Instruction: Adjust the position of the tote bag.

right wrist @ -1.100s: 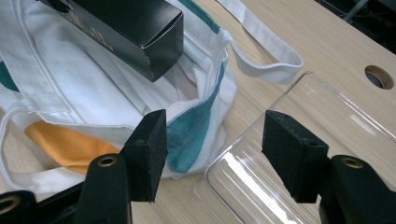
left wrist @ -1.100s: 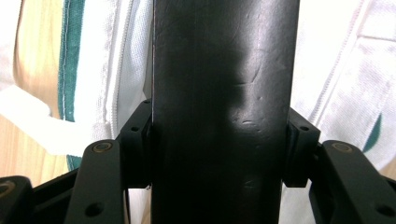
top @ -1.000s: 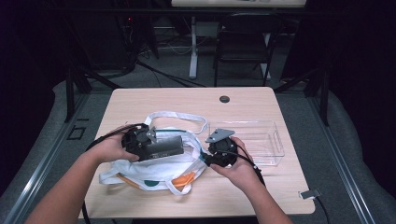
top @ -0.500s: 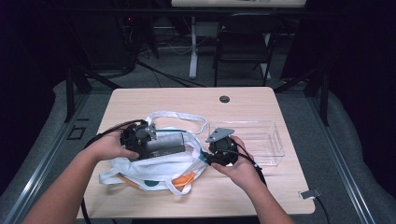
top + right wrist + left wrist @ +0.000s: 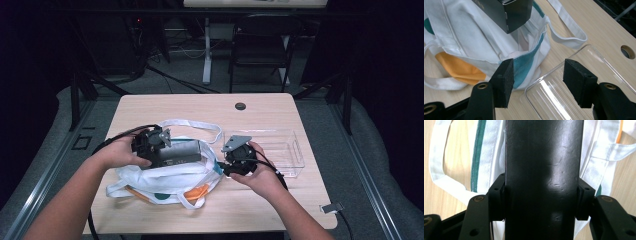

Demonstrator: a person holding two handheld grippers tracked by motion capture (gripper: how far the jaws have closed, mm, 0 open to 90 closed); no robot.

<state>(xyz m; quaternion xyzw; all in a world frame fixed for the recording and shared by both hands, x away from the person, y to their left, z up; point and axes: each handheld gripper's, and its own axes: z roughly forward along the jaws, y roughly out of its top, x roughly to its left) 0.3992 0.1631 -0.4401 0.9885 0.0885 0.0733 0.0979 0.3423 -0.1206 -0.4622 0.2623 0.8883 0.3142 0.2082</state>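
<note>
Between left gripper (image 5: 541, 202) jaws, black box (image 5: 544, 170).

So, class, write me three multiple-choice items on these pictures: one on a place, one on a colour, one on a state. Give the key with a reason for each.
1. Where does the clear tray lie?
A. on the table, on the right gripper's side of the bag
B. inside the bag
C. on the chair

2. What colour is the box held over the white bag?
A. red
B. black
C. yellow

3. How is the right gripper?
A. shut on the bag's strap
B. shut on the tray
C. open, holding nothing

Key: 1 A, the high view shows the tray flat on the wood beside the bag. 2 B, the box looks black between the pads of the left gripper, which press on its sides. 3 C, the right gripper view shows its jaws apart with only bag and tray beyond them.
</note>
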